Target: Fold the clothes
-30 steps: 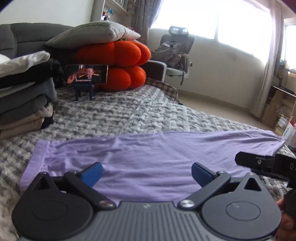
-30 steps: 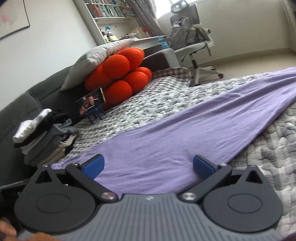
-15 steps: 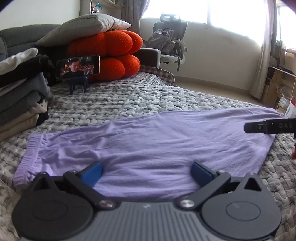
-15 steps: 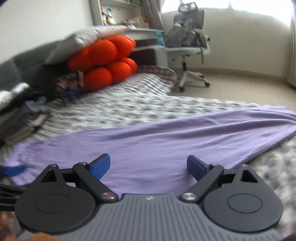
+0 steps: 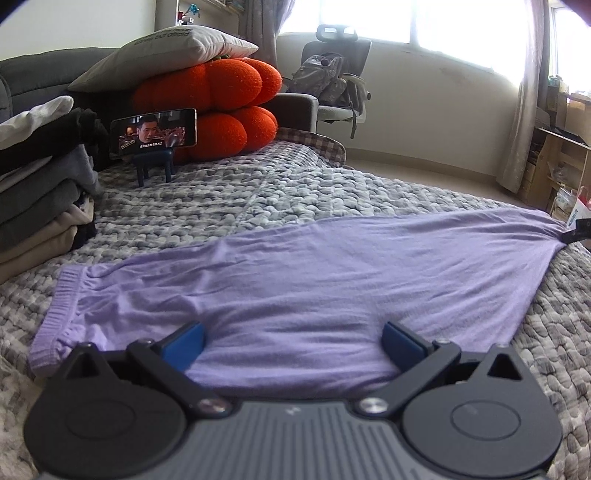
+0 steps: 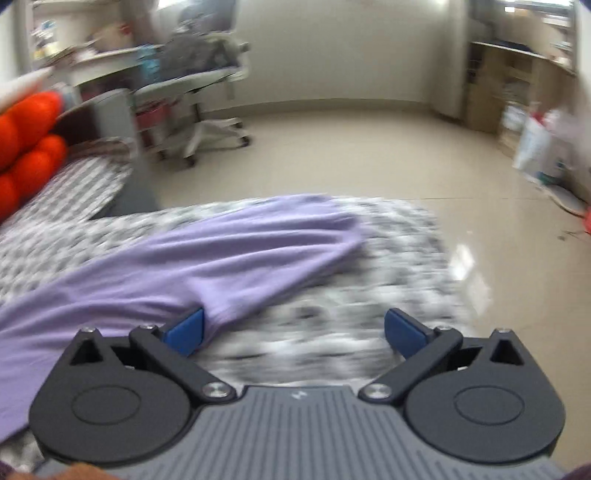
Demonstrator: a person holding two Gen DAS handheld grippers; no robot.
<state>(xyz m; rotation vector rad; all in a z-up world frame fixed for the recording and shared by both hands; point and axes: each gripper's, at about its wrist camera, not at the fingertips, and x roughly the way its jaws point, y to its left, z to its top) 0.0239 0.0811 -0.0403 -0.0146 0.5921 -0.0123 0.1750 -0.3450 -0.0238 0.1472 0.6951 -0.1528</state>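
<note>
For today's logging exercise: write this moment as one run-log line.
left gripper: open, over spread lilac knit garment | right gripper: open, jaws just widened, at garment's end

Daylight pours through wide windows [image 5: 424, 22] above a cream wall [image 5: 424, 110], curtains [image 5: 524, 92] hanging at their sides. A pale glossy floor [image 6: 369, 155] spreads out to wooden shelving [image 5: 561, 147] — and an office chair [image 5: 338, 77] carries a backpack beside a grey sofa [image 5: 48, 66].
</note>
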